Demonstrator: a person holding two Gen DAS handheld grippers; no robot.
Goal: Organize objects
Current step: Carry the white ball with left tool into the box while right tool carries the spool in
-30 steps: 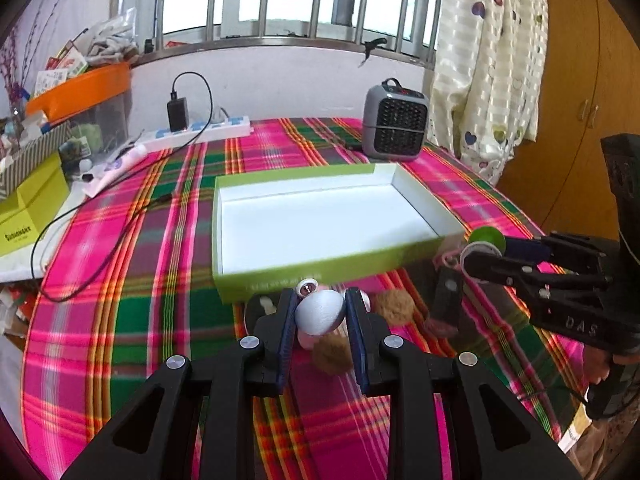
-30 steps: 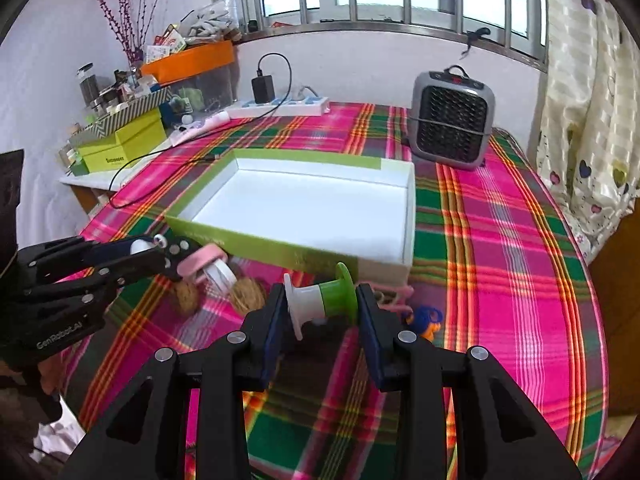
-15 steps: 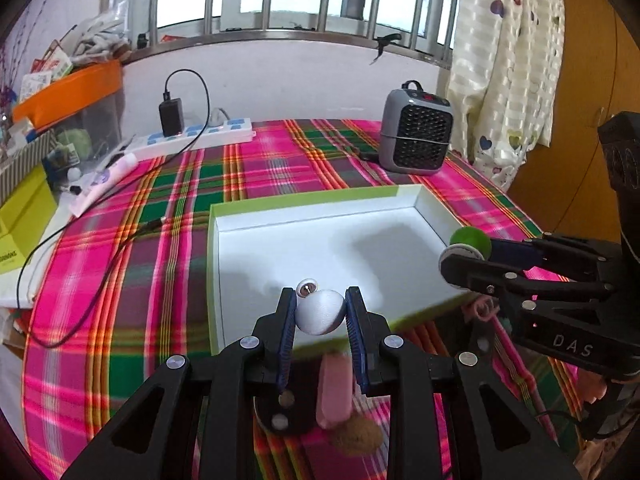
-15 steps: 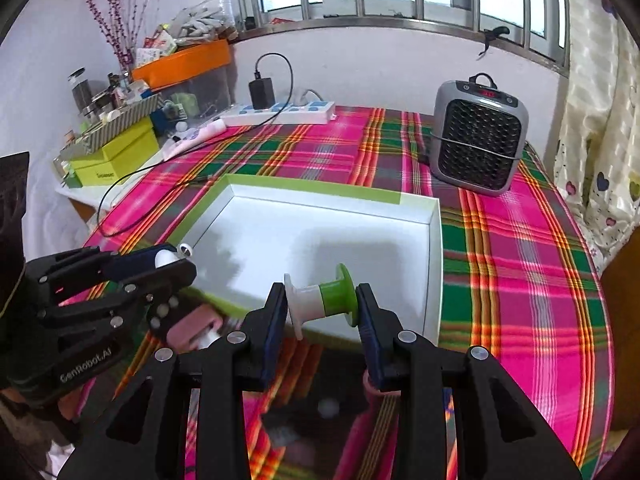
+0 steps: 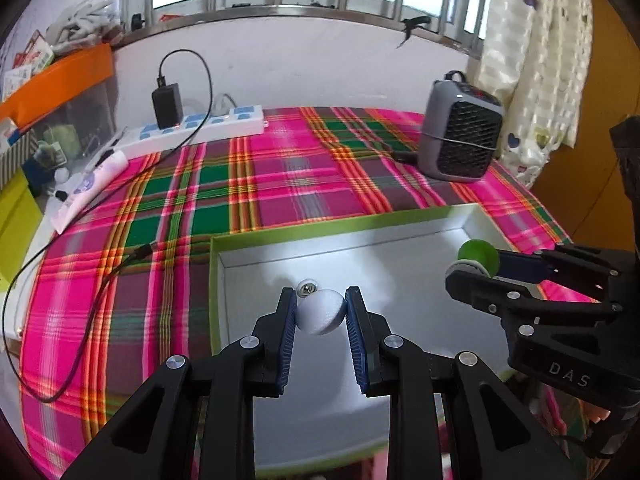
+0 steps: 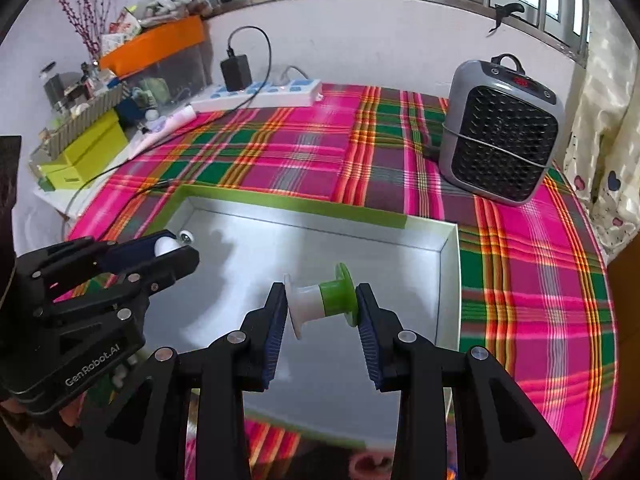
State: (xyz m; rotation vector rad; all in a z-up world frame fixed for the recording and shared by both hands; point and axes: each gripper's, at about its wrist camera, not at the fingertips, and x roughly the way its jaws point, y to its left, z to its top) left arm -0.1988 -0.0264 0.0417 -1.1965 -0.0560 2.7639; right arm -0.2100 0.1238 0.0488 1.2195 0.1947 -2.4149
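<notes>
**Both grippers hold items over the box**

The left gripper [image 5: 321, 316] clamps a white egg-shaped piece [image 5: 320, 311] at lower centre, above the green-rimmed white box [image 5: 224, 276]. The right gripper [image 6: 322, 312] grips a green-and-white spool [image 6: 320, 303] sideways at lower centre, over the box interior.

Black left tool [image 5: 321, 316], blue ribbed pads [image 5: 289, 336], silver screws

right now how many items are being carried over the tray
2. A white ball-shaped piece is clamped in the left gripper over the tray; a white-and-green spool is clamped in the right gripper beside it. Nothing lies inside that I can see.
</notes>
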